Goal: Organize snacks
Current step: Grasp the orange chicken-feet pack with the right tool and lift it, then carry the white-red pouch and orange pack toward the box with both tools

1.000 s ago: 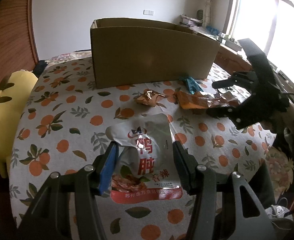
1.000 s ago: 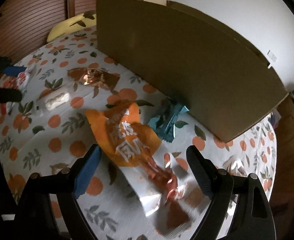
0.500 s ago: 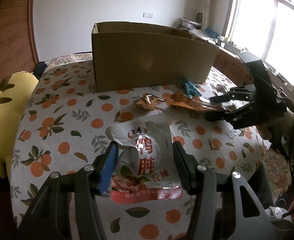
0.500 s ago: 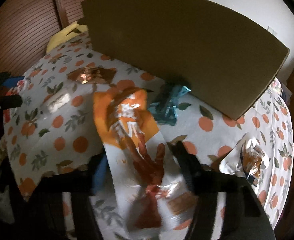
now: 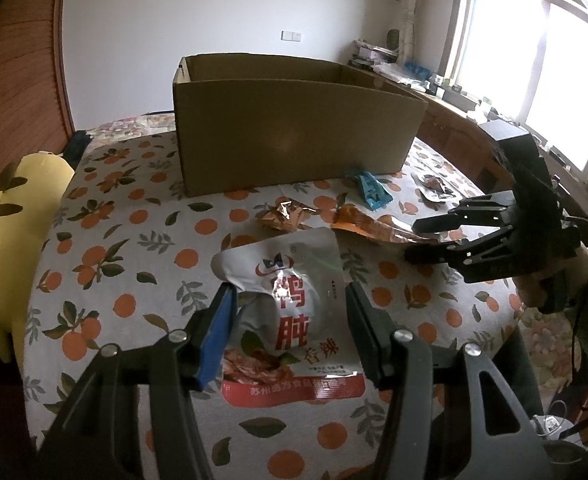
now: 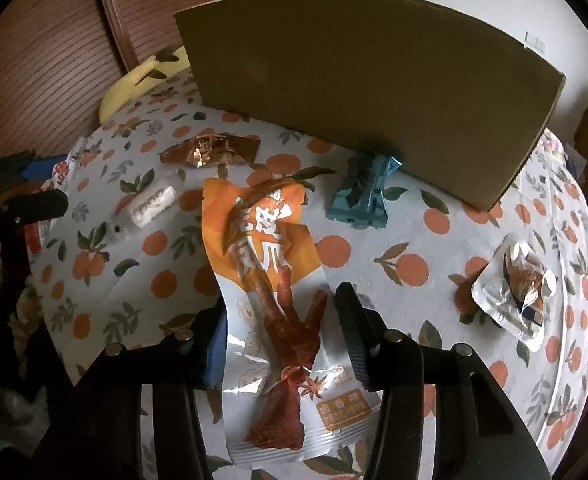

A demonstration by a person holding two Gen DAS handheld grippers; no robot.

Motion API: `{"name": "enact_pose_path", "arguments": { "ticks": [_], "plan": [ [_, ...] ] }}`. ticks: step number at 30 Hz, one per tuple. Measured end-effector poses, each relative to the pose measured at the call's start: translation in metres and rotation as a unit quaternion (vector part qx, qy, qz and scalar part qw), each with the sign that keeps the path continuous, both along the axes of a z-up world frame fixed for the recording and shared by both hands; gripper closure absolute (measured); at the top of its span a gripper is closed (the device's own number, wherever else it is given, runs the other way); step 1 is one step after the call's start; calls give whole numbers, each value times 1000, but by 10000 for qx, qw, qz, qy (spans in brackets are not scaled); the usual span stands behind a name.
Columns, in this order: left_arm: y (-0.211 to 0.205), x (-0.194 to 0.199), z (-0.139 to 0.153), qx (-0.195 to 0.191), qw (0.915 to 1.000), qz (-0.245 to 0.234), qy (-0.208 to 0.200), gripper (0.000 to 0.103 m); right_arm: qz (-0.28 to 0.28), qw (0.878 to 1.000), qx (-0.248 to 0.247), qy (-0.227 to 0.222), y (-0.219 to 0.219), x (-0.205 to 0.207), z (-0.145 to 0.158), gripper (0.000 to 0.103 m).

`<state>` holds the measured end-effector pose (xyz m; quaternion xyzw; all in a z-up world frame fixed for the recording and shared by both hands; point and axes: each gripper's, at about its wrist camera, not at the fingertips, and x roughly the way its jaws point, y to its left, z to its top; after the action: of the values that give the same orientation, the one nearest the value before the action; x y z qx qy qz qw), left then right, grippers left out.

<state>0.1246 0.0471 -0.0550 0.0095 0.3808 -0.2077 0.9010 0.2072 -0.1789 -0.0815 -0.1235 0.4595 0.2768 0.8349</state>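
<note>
Evidently both grippers were loaded for the cardboard box (image 5: 294, 128): the right gripper (image 6: 282, 316) clamped the orange chicken-feet pouch (image 6: 270, 280), seemingly lifted, while the left gripper (image 5: 290, 320) pinched the silver pouch (image 5: 294, 304) above the bench (image 5: 106, 248).

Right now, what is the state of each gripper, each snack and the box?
left gripper: shut on white pouch
right gripper: shut on orange pouch, lifted
cardboard box: open top, upright
blue snack: lying beside box
brown snack: lying on table
silver pack: lying on table
</note>
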Motion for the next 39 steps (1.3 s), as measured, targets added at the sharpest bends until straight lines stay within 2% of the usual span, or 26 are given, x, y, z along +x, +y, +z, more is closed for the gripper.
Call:
{"name": "enact_pose_path", "arguments": {
  "ticks": [5,14,20,28,39],
  "plan": [
    [0,-1,1,-17,10000,-14,-11,48,47,9992,-328,-214,12,-4,-4,50],
    [-3,-2,3,-28,10000,-39,-11,48,-145,9994,-238,-196,17,4,-7,46],
    [-3,-3,3,-58,10000,-13,-29,48,-235,9990,-196,-312,18,-2,-5,55],
    [-2,-3,9,-80,9999,-5,-112,48,-274,9988,321,-229,9,-11,4,61],
    [-1,-2,27,-137,9995,-2,-301,48,-210,9970,586,-453,4,-25,33,61]
  ]
}}
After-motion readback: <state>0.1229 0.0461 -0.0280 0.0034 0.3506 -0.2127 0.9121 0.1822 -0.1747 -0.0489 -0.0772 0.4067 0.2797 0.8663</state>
